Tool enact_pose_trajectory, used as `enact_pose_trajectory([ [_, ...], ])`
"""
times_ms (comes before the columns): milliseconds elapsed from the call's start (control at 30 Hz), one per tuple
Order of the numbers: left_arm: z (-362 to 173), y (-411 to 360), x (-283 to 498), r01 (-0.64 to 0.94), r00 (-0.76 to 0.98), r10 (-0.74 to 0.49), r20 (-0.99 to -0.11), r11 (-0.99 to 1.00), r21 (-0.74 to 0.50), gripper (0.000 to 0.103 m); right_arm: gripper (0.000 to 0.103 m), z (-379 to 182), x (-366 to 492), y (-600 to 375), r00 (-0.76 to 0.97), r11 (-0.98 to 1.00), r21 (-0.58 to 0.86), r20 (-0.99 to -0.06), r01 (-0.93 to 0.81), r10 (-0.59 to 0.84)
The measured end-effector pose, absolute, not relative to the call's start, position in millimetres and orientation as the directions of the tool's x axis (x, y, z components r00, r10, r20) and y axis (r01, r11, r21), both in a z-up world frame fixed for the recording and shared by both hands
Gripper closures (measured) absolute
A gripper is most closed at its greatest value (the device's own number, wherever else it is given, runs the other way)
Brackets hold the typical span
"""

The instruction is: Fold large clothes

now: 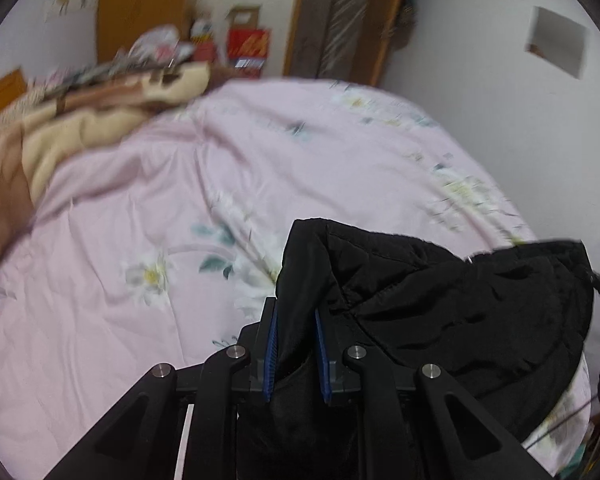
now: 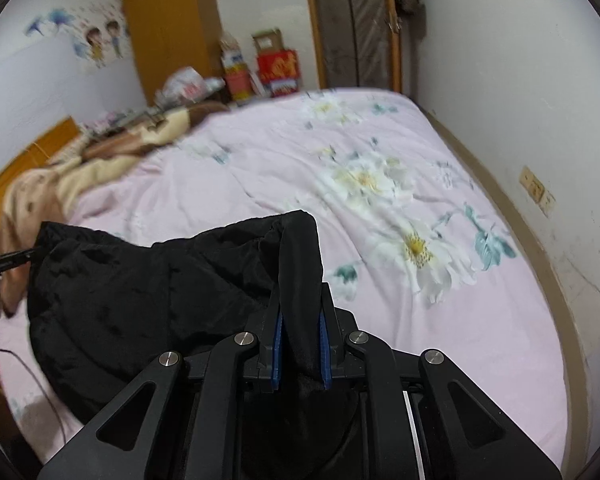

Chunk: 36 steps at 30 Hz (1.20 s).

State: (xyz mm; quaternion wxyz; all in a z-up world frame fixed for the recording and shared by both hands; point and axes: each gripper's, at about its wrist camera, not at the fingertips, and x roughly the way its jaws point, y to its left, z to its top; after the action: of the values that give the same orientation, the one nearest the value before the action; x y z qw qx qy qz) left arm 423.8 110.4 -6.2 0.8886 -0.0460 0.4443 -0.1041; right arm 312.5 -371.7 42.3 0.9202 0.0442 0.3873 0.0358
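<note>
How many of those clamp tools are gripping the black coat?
2. The left gripper pinches one edge of the black coat; the right gripper pinches the opposite edge.

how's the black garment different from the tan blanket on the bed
The black garment is plain black; the tan blanket is beige with brown patches. The black garment is pinched at two spots by the left gripper and right gripper, its edge lifted, while the tan blanket lies untouched. The black garment is at the near edge of the bed; the tan blanket is bunched at the far left side. Both are soft and rumpled.
</note>
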Motion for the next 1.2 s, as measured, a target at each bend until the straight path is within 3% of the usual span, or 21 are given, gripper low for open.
enact_pose_trajectory([
  [100,-46,103,444,0.111,0.520,-0.178,-0.835,0.984,-0.141,0.084,0.088,0,340,-371,0.583,0.998,0.062,-0.811,0.015,0.042],
  [200,-77,98,450,0.097,0.476,-0.156,-0.865,0.988,-0.124,0.082,0.086,-29,351,-366,0.516,1.000,0.007,-0.856,0.022,-0.005],
  [600,-104,75,455,0.093,0.447,-0.007,-0.895,0.995,0.039,0.079,0.078,-67,370,-340,0.365,0.980,-0.198,-0.915,-0.030,-0.174],
  [633,-100,77,454,0.077,0.449,-0.013,-0.894,0.997,0.024,0.078,0.077,-65,370,-339,0.364,0.978,-0.208,-0.913,-0.027,-0.184],
  [700,-89,84,453,0.050,0.444,-0.037,-0.895,0.999,-0.016,0.076,0.064,-52,366,-339,0.396,0.970,-0.243,-0.891,-0.002,-0.223],
  [733,-81,90,451,0.033,0.449,-0.047,-0.892,0.999,-0.036,0.070,0.059,-44,363,-338,0.421,0.966,-0.256,-0.874,0.021,-0.241],
  [800,-64,99,445,0.008,0.475,-0.050,-0.879,0.999,-0.052,0.056,0.039,-17,350,-342,0.494,0.967,-0.245,-0.833,0.073,-0.248],
  [833,-54,104,440,-0.011,0.495,-0.042,-0.868,0.998,-0.055,0.051,0.035,-9,346,-343,0.510,0.970,-0.229,-0.826,0.084,-0.239],
  [967,-3,113,402,-0.054,0.616,-0.045,-0.786,0.994,-0.098,0.046,0.034,38,313,-338,0.620,0.978,-0.162,-0.756,0.130,-0.208],
  [1033,10,104,378,-0.046,0.645,-0.072,-0.761,0.990,-0.133,0.037,0.033,58,289,-330,0.675,0.986,-0.106,-0.720,0.127,-0.164],
  [1200,-2,55,343,0.019,0.632,-0.135,-0.763,0.987,-0.159,0.035,0.033,55,262,-278,0.683,1.000,-0.029,-0.730,0.009,-0.027],
])
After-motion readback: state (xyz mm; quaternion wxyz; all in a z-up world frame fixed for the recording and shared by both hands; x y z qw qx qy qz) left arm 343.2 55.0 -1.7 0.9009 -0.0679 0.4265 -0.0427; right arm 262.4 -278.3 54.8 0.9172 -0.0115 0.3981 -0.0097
